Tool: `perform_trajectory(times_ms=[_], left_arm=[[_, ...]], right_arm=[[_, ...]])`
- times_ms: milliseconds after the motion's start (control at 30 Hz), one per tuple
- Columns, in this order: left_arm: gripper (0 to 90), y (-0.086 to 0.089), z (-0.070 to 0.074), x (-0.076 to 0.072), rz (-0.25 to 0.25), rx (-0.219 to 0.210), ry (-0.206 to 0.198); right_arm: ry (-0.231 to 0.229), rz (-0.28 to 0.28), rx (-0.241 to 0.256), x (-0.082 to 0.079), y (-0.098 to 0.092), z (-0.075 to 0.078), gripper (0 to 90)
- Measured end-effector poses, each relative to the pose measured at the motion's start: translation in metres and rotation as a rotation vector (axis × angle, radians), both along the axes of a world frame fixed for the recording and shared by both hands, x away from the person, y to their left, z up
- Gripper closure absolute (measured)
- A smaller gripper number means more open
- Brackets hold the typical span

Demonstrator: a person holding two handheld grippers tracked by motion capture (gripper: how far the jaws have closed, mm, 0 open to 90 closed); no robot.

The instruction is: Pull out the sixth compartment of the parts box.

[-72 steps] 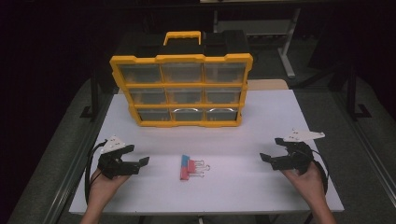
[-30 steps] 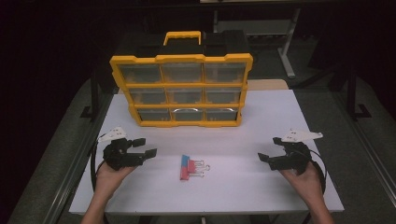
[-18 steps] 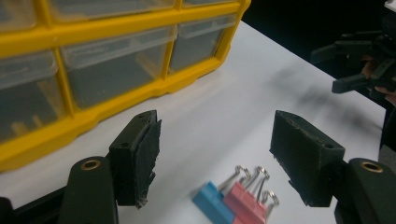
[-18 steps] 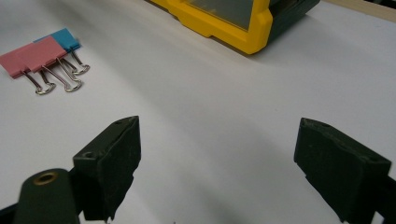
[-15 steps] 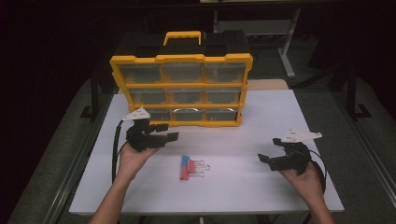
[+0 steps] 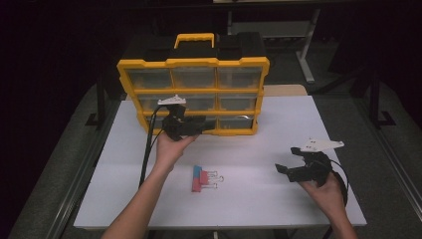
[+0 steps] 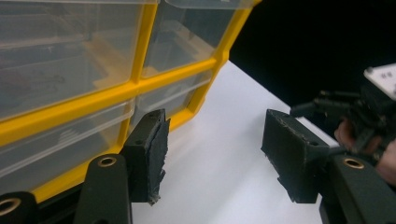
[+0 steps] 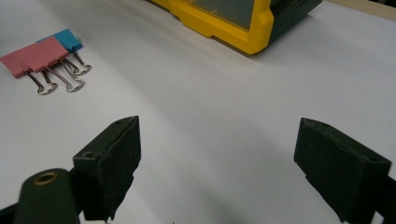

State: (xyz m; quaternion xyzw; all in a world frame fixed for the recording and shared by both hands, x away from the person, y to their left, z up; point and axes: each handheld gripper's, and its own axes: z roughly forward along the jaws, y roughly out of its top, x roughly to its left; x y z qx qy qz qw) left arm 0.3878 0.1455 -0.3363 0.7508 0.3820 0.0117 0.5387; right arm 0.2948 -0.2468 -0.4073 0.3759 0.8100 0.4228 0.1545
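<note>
Seemingly plastic yellow organizer [image 6: 193, 74], clear drawers, pink clip [image 6: 197, 182], blue clip [image 6: 198, 170]

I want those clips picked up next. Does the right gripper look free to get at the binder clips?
Probably yes: the right gripper is open, and bare table lies between it and the binder clips.

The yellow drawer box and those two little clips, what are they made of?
The drawer box looks like moulded glossy yellow plastic, with clear, slightly cloudy plastic drawers you can see through. The clips seem to be painted metal, pink and blue, with shiny silver wire handles.
</note>
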Motion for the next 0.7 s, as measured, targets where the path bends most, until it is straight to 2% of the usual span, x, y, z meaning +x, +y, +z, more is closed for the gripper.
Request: perform_trajectory(times_ms=[167, 200, 400, 467, 500, 567, 633, 700], left_arm=[[44.9, -0.012, -0.001, 0.010, 0.025, -0.068, 0.034], [47.0, -0.017, -0.001, 0.015, 0.035, -0.107, 0.045], [50.7, -0.032, 0.000, 0.025, 0.074, -0.141, 0.063], [55.7, -0.039, 0.000, 0.031, 0.081, -0.217, 0.090], [57.6, -0.039, 0.000, 0.031, 0.081, -0.217, 0.090], [58.0, -0.041, -0.001, 0.035, 0.098, -0.258, 0.107], [58.9, -0.047, -0.001, 0.037, 0.115, -0.279, 0.114], [59.2, -0.049, -0.002, 0.037, 0.119, -0.278, 0.118]], right_arm=[[0.001, 0.005, 0.002, 0.001, 0.000, 0.000, 13.7], [0.003, 0.005, 0.002, 0.002, 0.000, -0.001, 13.7], [0.002, 0.006, 0.004, 0.003, 0.000, -0.001, 13.7], [-0.003, 0.007, 0.005, 0.002, 0.000, -0.001, 13.7], [-0.003, 0.007, 0.005, 0.002, 0.000, -0.001, 13.7], [-0.007, 0.013, 0.007, 0.001, 0.000, 0.000, 13.7], [-0.012, 0.012, 0.009, 0.001, -0.001, 0.000, 13.7], [-0.013, 0.014, 0.010, 0.000, -0.001, 0.000, 13.8]])
